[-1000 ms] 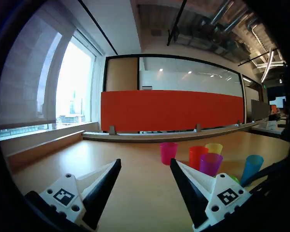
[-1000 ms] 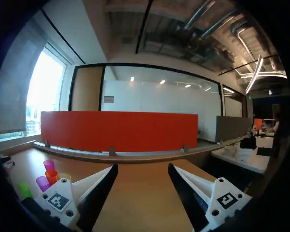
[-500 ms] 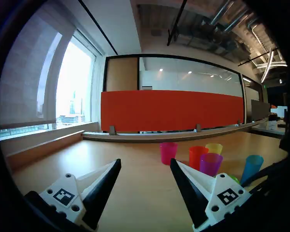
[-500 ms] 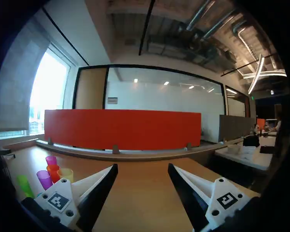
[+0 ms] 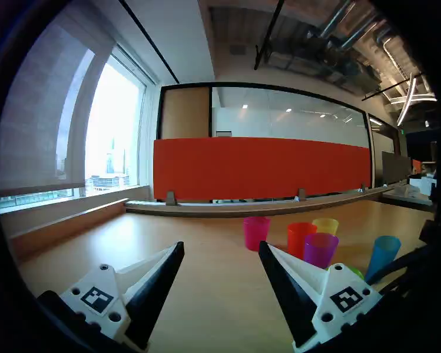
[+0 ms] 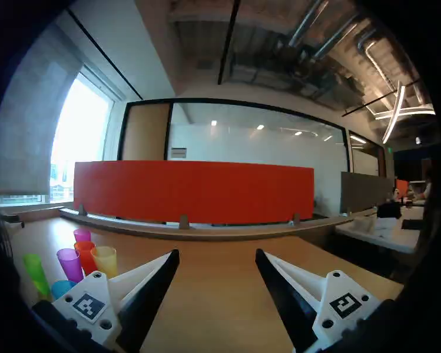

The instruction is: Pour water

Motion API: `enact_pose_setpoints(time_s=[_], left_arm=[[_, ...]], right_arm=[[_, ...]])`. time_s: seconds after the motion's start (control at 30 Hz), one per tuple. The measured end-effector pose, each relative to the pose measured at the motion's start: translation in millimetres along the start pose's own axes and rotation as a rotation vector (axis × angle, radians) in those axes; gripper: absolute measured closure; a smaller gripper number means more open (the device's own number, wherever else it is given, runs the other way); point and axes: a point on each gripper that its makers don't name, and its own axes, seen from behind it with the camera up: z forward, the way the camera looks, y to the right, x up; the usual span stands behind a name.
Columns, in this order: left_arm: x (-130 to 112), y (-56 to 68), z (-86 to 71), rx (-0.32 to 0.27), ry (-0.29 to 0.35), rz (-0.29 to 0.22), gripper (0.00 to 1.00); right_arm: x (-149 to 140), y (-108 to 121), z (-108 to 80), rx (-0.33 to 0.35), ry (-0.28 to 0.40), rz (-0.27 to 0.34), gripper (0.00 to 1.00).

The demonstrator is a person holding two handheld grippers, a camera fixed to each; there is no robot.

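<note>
Several coloured plastic cups stand together on the wooden table. In the left gripper view they sit ahead and to the right: a pink cup, an orange cup, a yellow cup, a purple cup, a blue cup and a green cup half hidden behind my finger. My left gripper is open and holds nothing. In the right gripper view the same cluster is at the lower left: pink cup, orange cup, purple cup, yellow cup, green cup, blue cup. My right gripper is open, nothing between its fingers.
An orange divider panel runs along the table's far edge, also seen as the orange divider panel. A bright window and a ledge lie to the left. Other desks stand beyond the table's right edge.
In the right gripper view the cups have slid rightward and grown larger, so the right gripper has turned or moved toward them. The left gripper has not moved.
</note>
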Motion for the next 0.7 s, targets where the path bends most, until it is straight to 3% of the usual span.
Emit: enact_pose_setpoints(time_s=[0.3, 0.7], left_arm=[[0.1, -0.2, -0.4, 0.0, 0.0, 0.001, 0.06], [0.1, 0.6, -0.2, 0.0, 0.0, 0.0, 0.06]], right_arm=[[-23.3, -6.8, 2.0, 0.019, -0.019, 0.017, 0.0], [-35.5, -24.5, 5.3, 0.053, -0.018, -0.017, 0.0]])
